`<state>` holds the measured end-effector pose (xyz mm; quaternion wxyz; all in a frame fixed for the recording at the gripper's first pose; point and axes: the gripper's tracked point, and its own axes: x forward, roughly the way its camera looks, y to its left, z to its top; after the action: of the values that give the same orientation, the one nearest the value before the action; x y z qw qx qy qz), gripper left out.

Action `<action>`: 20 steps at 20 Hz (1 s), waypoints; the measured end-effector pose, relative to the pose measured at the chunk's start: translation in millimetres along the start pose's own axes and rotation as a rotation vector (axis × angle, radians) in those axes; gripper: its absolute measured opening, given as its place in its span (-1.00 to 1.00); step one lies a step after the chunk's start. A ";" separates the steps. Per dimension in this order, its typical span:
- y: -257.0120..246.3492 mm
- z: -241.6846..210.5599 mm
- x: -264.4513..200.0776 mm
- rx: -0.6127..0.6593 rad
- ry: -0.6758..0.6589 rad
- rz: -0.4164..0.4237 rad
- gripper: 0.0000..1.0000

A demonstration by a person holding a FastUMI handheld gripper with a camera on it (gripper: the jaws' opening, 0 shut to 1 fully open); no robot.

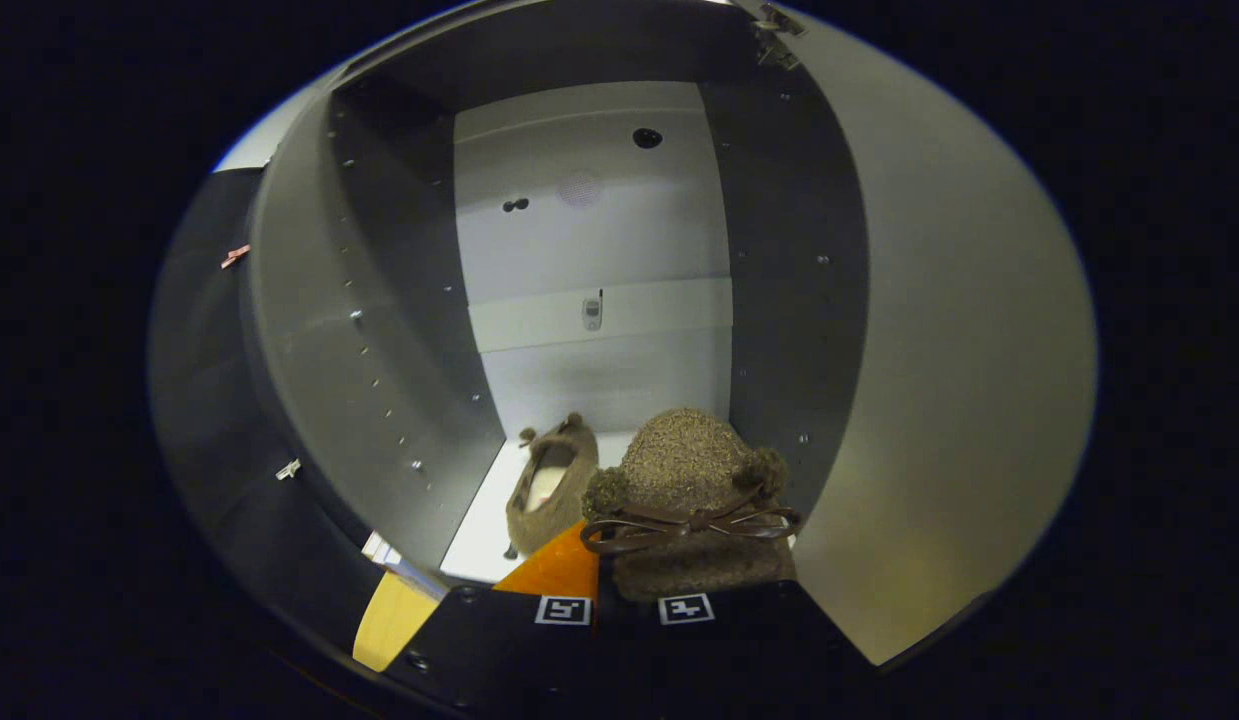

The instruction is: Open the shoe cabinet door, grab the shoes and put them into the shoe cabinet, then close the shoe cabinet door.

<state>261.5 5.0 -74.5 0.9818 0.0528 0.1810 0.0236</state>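
Held slipper: a brown fuzzy slipper [694, 480] with pom-poms and a ribbon bow sits right at the fingertips, toe pointing into the cabinet, at the front of the cabinet's mouth.
Fingers: the gripper [624, 600] appears pinched on the slipper's heel end; the contact itself is hidden behind the slipper's body, so this is my reading, not a plain sight.
Mate: the other slipper [551, 485] already lies on the white cabinet floor [479, 540], just left of and a little beyond the held one, opening up.
Cabinet: the shoe cabinet [379, 330] stands open, its door [939, 380] swung out to the right.
Step in hand: placing the second slipper beside the first.
Doing it well: carry it deeper, keeping right of the mate and off the right wall; lower until the sole rests flat before letting go; set it well behind the front edge so the door can shut.
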 end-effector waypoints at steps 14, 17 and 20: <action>-10.1 -39.9 185.9 -0.096 0.153 -0.033 -0.80; -12.6 -53.8 200.8 -0.071 0.197 -0.050 -0.80; -16.6 -57.1 207.9 -0.067 0.212 -0.072 -0.78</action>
<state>435.5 7.6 -202.7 0.9586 0.0105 0.2845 -0.0001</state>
